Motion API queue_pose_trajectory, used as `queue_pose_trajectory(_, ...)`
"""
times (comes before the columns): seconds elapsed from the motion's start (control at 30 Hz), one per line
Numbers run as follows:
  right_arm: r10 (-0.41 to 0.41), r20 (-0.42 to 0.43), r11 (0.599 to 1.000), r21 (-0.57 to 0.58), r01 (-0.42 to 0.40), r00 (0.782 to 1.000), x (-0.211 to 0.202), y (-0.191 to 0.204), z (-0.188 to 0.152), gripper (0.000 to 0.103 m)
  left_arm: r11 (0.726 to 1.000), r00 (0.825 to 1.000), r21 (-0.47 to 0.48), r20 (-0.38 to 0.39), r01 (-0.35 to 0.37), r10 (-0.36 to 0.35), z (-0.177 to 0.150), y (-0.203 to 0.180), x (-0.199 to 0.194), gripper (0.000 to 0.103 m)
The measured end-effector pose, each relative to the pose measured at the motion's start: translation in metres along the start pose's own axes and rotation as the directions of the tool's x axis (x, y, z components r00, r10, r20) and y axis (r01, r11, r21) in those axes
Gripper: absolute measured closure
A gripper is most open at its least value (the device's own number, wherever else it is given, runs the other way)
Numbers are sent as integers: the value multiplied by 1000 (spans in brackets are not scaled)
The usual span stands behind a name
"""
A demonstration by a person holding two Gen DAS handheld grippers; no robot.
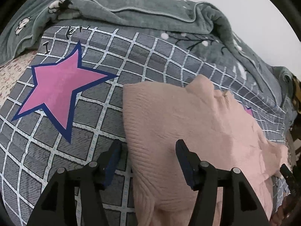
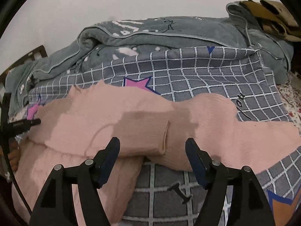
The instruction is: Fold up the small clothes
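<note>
Here, both grippers tilted downward over the pink garment, left gripper and right gripper fingers apart, gripping nothing.

Left gripper — black angular arms, silver screws; right gripper — the same, dark-blue pads
</note>
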State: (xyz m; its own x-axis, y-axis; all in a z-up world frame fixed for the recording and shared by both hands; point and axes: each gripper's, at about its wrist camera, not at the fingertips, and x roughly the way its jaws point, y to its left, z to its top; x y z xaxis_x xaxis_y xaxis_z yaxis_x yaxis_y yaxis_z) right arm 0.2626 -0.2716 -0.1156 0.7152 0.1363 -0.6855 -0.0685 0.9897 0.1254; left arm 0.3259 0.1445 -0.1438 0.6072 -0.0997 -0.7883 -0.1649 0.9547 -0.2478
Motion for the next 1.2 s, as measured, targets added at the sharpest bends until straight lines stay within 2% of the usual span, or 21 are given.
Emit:
queue_pose_trajectory(0.07, -6, -32, 1000, -13, 5, 999, 14, 3, 7, 32, 999, 999, -3, 7, -34, 34, 2, -2, 3, 46)
queue_pose_trajectory(0.1, -20, -55, 999, -27, 18, 998, 23, 6, 10, 32, 999, 999, -8, 13, -46, 46, 3, -2, 3, 51)
queue_pose_trajectory(0.13, -37, -76, 999, -42, 33, 996, 30, 8, 10, 35, 998, 998, -13, 21, -54, 55, 4, -1, 4, 61)
queue_pose_trajectory(0.17, -65, -101, 996, -67, 59, 993, 39, 12, 11, 40, 998, 998, -15, 28, -56, 56, 5, 0, 5, 88)
queue_pose_trajectory(0.23, -114, -114, 987, -127, 100, 987, 50, 21, 11, 78, 999, 997, -43, 72, -32, 35, 6, 7, -1, 89)
queue_pose_trajectory(0.27, -118, -87, 982, -158, 103, 989, 48, 27, 12, 96, 998, 994, -59, 103, -23, 29, 5, 12, -6, 89)
queue_pose_trajectory(0.3, -102, -57, 980, -176, 91, 993, 44, 30, 14, 100, 998, 992, -64, 122, -19, 27, 4, 16, -9, 89)
queue_pose_trajectory(0.33, -60, -12, 983, -176, 57, 998, 35, 33, 18, 99, 998, 992, -64, 121, -16, 24, 4, 18, -8, 89)
queue_pose_trajectory(0.4, -28, 44, 986, -162, 34, 999, 25, 33, 22, 99, 997, 996, -74, 85, -23, 30, 1, 23, 0, 88)
queue_pose_trajectory(0.47, -65, 6, 983, -173, 65, 998, 35, 33, 20, 98, 996, 997, -83, 75, -28, 34, 0, 24, 1, 82)
queue_pose_trajectory(0.53, -116, -85, 976, -196, 97, 990, 54, 33, 14, 94, 995, 996, -85, 71, -43, 49, 0, 24, -4, 69)
queue_pose_trajectory(0.57, -137, -117, 972, -210, 111, 984, 59, 32, 9, 94, 995, 996, -85, 68, -52, 58, -1, 23, -6, 67)
queue_pose_trajectory(0.6, -146, -101, 969, -215, 121, 984, 54, 32, 7, 89, 995, 996, -80, 67, -58, 64, -2, 22, -9, 65)
queue_pose_trajectory(0.67, -148, -70, 968, -216, 130, 986, 41, 33, 4, 65, 996, 996, -68, 59, -59, 63, -9, 23, -16, 59)
queue_pose_trajectory(0.7, -126, -59, 972, -205, 112, 990, 31, 32, 2, 47, 996, 996, -68, 58, -56, 60, -12, 24, -18, 55)
queue_pose_trajectory(0.73, -106, -47, 977, -191, 95, 993, 23, 30, -1, 41, 996, 997, -71, 58, -53, 57, -16, 24, -24, 50)
queue_pose_trajectory(0.8, -97, -26, 981, -171, 92, 995, 7, 30, -6, 41, 996, 997, -72, 57, -52, 56, -25, 26, -33, 43)
queue_pose_trajectory(0.93, -87, -27, 986, -142, 82, 996, -26, 27, -24, 40, 996, 997, -66, 56, -55, 59, -48, 27, -60, 37)
queue_pose_trajectory(1.07, -45, -50, 996, -83, 40, 998, -55, 20, -41, 40, 996, 996, -67, 68, -52, 56, -73, 28, -92, 34)
queue_pose_trajectory(1.2, -35, -24, 998, -43, 34, 999, -90, 16, -65, 40, 997, 995, -55, 82, -50, 54, -99, 30, -121, 33)
